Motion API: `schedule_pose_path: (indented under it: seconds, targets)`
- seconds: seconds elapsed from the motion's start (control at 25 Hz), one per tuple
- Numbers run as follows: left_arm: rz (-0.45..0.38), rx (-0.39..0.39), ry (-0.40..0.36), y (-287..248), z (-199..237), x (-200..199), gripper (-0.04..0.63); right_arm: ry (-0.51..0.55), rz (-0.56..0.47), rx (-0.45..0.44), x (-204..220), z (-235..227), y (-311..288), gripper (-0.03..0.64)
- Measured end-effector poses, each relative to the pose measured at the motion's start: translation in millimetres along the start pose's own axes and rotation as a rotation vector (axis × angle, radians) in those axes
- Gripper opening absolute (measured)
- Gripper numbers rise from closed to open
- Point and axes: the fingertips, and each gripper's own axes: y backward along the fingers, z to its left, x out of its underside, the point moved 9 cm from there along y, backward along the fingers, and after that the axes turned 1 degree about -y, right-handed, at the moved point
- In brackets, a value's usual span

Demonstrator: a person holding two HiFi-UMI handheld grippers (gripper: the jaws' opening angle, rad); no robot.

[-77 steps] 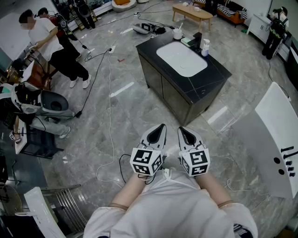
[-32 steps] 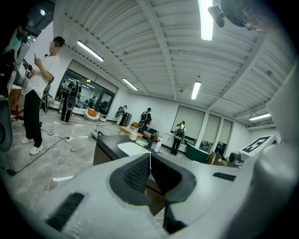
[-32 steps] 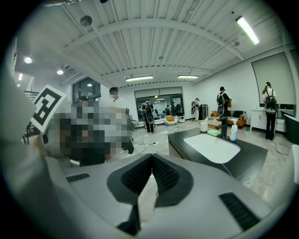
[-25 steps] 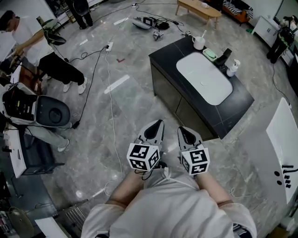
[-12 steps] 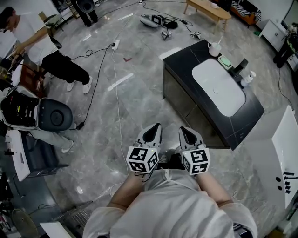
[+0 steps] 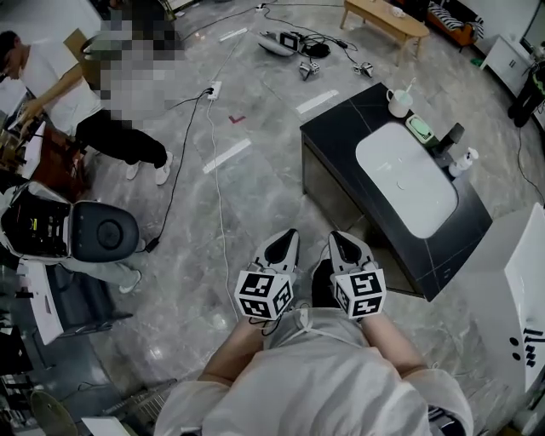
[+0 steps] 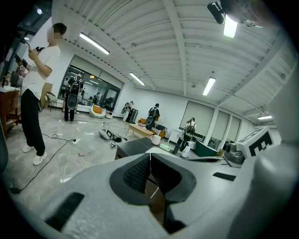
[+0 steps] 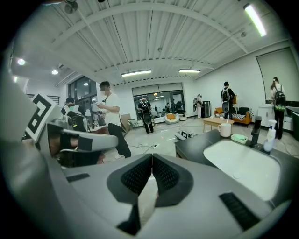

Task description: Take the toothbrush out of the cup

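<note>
We look steeply down from the head view at a grey marble floor (image 6: 255,196) and a black counter (image 6: 336,136) with a white sink basin (image 6: 407,179) set into its top. We hold two grippers side by side, close to our body, over the floor and near the counter's near end.

The left gripper (image 6: 289,234) has its jaws pressed together with nothing between them; its own view shows the two ribbed pads meeting in a thin line. The right gripper (image 6: 334,237) is the same: jaws together, pads touching, nothing pinched.

The white cup (image 6: 397,102) stands on the counter's far corner, beyond the basin and well apart from both grippers. The toothbrush (image 6: 408,85) stands in the cup, leaning, with its upper end above the rim. Just beside the cup lies a green soap dish (image 6: 420,129). Further along the far edge of the basin we see a black faucet (image 6: 449,140) and a white pump bottle (image 6: 464,162).

On the floor, cables (image 6: 213,170) trail away from the counter. A person in a white shirt (image 6: 60,77) stands at the left of the room, and a low wooden table (image 6: 383,17) sits at the top of the view.
</note>
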Motion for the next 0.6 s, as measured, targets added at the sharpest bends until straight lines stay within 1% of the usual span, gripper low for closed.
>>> schedule_pose_path:
  seconds: [0.16, 0.36, 0.6]
  targets:
    - [0.006, 0.007, -0.018, -51.1, 10.8, -24.5, 0.02, -0.018, -0.011, -0.005, -22.6, -33.9, -35.2, 0.028]
    - [0.029, 0.022, -0.03, -126.0, 16.9, -54.2, 0.02, -0.046, -0.005, 0.002, -52.1, -89.7, -75.2, 0.026]
    - [0.043, 0.048, -0.042, -214.7, 17.9, -82.1, 0.02, -0.071, -0.024, 0.052, -79.2, -164.0, -106.9, 0.026]
